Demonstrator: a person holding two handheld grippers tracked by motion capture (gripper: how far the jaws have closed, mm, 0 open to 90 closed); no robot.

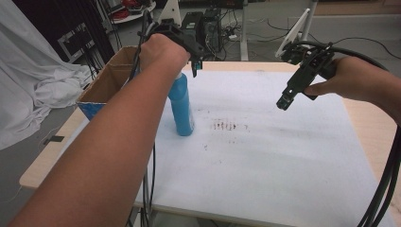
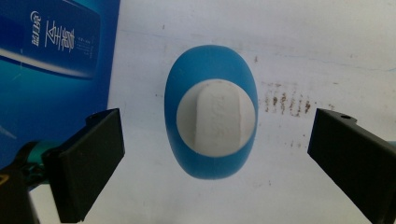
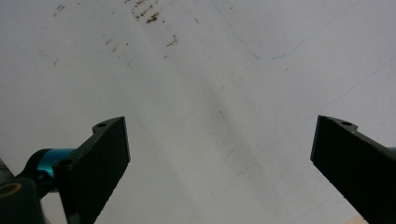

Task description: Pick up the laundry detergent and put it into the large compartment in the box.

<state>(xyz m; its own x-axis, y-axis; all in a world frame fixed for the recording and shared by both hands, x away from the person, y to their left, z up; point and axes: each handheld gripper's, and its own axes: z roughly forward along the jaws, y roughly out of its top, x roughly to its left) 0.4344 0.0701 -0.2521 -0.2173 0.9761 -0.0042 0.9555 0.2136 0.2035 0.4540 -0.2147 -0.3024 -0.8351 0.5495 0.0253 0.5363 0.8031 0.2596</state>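
A blue bottle (image 1: 182, 106) with a white cap stands upright on the white table sheet (image 1: 274, 156), left of centre. My left gripper (image 1: 192, 65) hovers directly over its top with the jaws open. In the left gripper view I look straight down on the bottle (image 2: 187, 93) and its white cap (image 2: 215, 116), which lie between the two spread jaws of the left gripper (image 2: 217, 149) without touching them. My right gripper (image 1: 283, 101) hangs above the sheet at the right, tilted downward. In the right gripper view its jaws (image 3: 219, 158) are open over bare sheet.
An open cardboard box (image 1: 111, 78) with a blue printed side (image 2: 51, 60) stands at the table's left edge, close beside the bottle. Brown stains (image 1: 227, 125) mark the sheet's middle. Black cables (image 1: 385, 189) trail along the right edge. White cloth (image 1: 28, 85) hangs off to the left.
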